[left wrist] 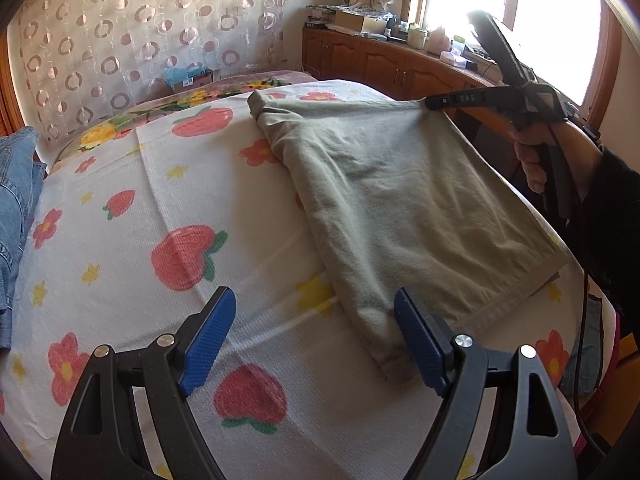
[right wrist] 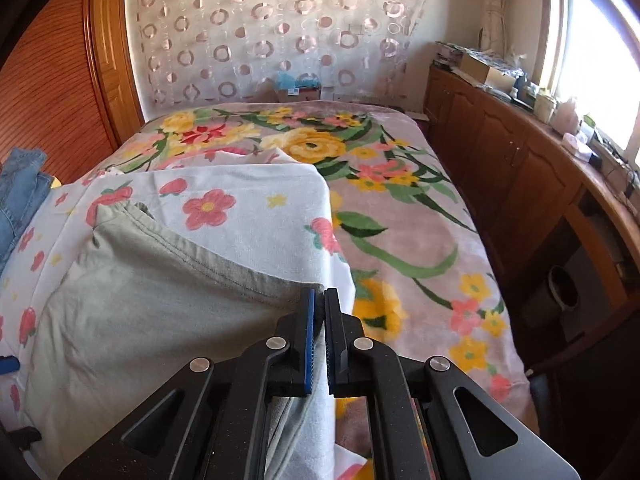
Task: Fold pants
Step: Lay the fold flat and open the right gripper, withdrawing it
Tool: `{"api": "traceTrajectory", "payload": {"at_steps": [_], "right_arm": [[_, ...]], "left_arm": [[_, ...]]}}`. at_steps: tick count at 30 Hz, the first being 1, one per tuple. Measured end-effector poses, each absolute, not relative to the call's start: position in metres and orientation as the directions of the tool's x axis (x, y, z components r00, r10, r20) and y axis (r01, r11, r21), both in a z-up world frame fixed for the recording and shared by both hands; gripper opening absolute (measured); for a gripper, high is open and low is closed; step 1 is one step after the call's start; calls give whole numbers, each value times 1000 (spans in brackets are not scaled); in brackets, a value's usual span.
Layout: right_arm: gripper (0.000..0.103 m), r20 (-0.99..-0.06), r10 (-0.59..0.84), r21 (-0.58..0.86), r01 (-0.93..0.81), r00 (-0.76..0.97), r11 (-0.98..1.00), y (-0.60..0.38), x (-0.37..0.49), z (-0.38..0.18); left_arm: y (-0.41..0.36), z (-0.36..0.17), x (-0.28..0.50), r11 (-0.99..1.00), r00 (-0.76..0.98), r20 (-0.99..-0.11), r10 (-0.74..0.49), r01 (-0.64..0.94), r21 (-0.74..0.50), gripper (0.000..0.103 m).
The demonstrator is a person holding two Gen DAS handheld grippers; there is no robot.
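The grey-green pants (left wrist: 404,200) lie folded on a white strawberry-print sheet (left wrist: 152,184) on the bed. My left gripper (left wrist: 312,312) is open and empty, hovering just above the near corner of the pants. My right gripper (left wrist: 430,102) shows in the left wrist view at the far right corner of the pants, shut on the cloth. In the right wrist view its jaws (right wrist: 320,300) are shut on the corner of the pants (right wrist: 132,300), with white sheet between the jaws too.
Blue jeans (left wrist: 18,200) lie at the bed's left edge. A floral blanket (right wrist: 400,208) covers the far part of the bed. A wooden cabinet (right wrist: 512,168) with clutter runs along the right wall under the window. A wooden wardrobe (right wrist: 60,76) stands on the left.
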State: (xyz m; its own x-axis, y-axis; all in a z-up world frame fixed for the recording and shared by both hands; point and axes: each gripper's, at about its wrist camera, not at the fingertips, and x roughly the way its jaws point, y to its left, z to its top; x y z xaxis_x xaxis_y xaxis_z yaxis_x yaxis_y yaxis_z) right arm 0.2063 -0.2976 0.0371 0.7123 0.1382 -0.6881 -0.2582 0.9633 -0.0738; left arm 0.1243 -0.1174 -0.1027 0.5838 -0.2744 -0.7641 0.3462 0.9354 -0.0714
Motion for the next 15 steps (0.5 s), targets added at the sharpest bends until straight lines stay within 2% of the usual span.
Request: {"api": "traceTrajectory", "payload": {"at_steps": [5, 6, 10, 12, 14, 15], "right_arm": [[5, -696, 152, -53, -261, 701, 964, -296, 204, 38], [9, -694, 158, -44, -260, 703, 965, -296, 202, 40], [14, -668, 181, -45, -282, 721, 958, -295, 179, 47], [31, -659, 189, -48, -291, 728, 955, -295, 160, 48], [42, -640, 204, -38, -296, 741, 954, -298, 136, 48], [42, -631, 209, -31, -294, 747, 955, -301, 124, 47]], "left_arm": [[-116, -104, 127, 936, 573, -771, -278, 340, -85, 82], [-117, -104, 127, 937, 573, -772, -276, 340, -83, 82], [-119, -104, 129, 938, 575, -776, -259, 341, -61, 82], [-120, -104, 128, 938, 575, -778, -253, 342, -53, 83], [-121, -105, 128, 938, 577, -777, -252, 342, -51, 83], [-121, -105, 128, 939, 577, -777, -252, 341, -51, 83]]}}
